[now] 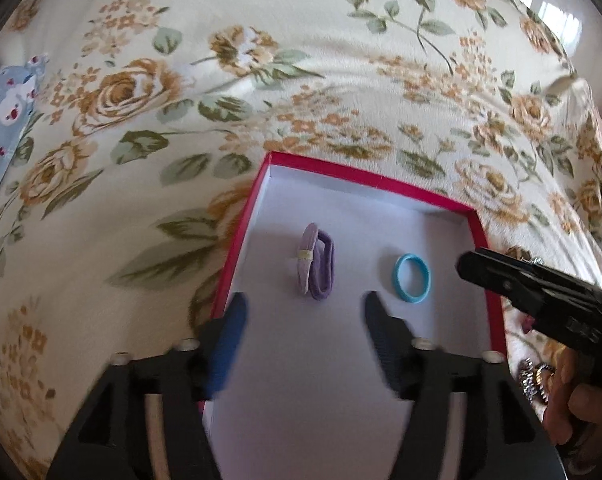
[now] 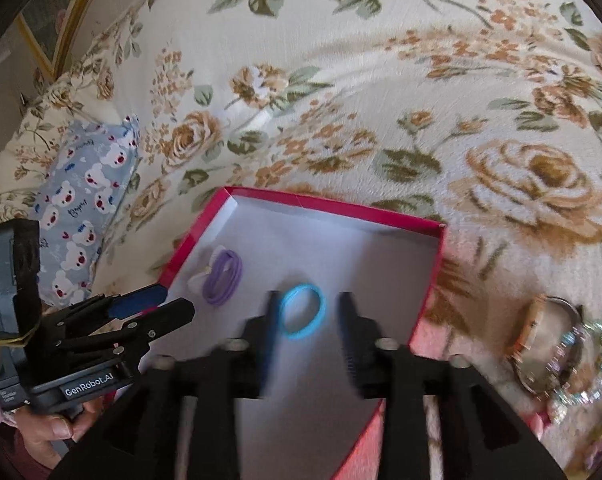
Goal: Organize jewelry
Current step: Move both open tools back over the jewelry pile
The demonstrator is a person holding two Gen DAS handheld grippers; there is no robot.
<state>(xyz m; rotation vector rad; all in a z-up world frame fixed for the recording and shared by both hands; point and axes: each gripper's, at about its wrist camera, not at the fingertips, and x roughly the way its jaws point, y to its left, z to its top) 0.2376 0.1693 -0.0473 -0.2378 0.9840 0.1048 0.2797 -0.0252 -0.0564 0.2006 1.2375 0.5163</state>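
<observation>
both grippers' fingers (image 1: pixel 375 320) are released above the red box (image 1: pixel 365 178). the purple hair tie (image 1: pixel 319 266) and blue ring (image 2: pixel 303 316) lie inside it, apart.

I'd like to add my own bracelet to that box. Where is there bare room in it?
The white floor of the red-rimmed box is bare along the far wall and in the far right corner, beyond the blue ring. The purple hair tie fills the left side. Outside, by the right wall, the beaded bracelets crowd the floral blanket.
</observation>
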